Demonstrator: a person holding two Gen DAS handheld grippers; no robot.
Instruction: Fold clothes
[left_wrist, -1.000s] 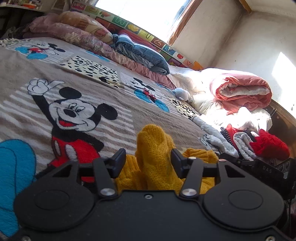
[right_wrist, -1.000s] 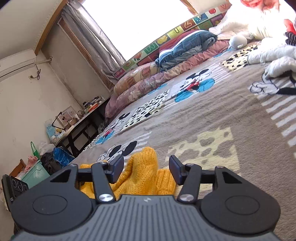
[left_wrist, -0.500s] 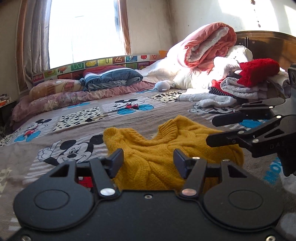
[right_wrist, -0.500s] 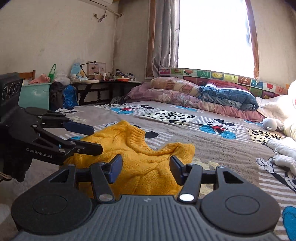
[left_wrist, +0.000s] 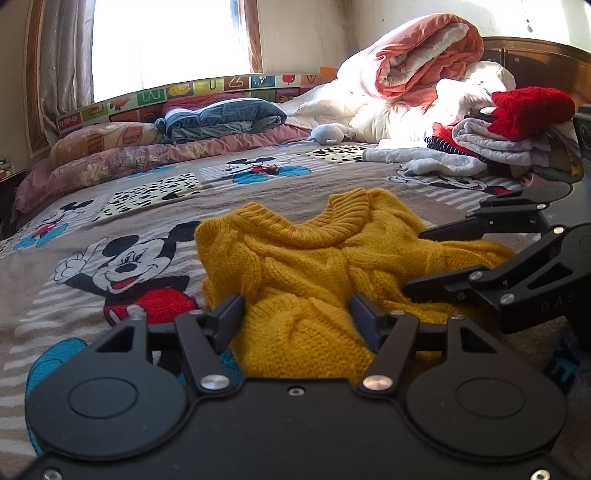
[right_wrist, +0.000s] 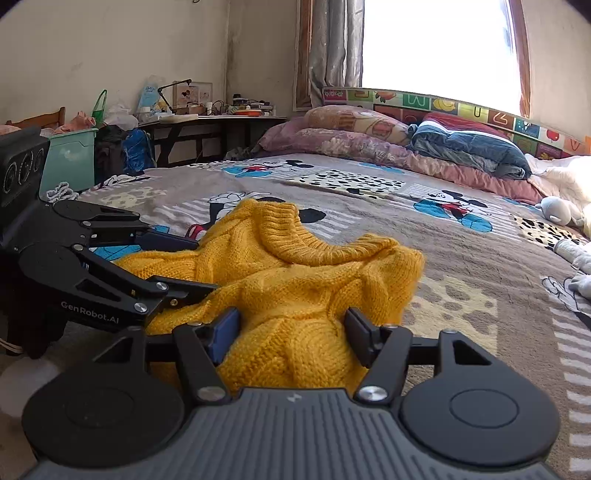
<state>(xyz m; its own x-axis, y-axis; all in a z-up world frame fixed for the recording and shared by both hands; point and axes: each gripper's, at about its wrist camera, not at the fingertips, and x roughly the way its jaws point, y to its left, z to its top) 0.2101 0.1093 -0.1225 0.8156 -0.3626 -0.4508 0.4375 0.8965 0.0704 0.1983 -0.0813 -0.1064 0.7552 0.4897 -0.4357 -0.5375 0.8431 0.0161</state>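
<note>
Closest to each camera, a bunched fold of the mustard-yellow cable-knit sweater sits between the fingers of both tools. The left gripper and the right gripper have both just been widening their jaws, and knit is between each pair. On each side the wool bulges into the gap, yet whether the fingers are pressing it or have already let go is more than these views settle.

A second ago both cameras were rolled well over, the bed slanting across the view and only a raised hump of yellow wool showing. Now both views are level, and the sweater lies spread on the grey cartoon-mouse printed bedspread, ribbed collar away from the person and the two tools side by side at its near edge. That reads as a fold or a flip brought over and laid down, with the release under way; the next step is probably to smooth it or take a fresh hold for another fold.

Farther off on the right of the bed, well apart from the sweater, waits a heap of grey and white clothes topped by a red knitted garment, likely the remaining work. Beyond it lies a rolled salmon-pink quilt, then the bright window.
</note>
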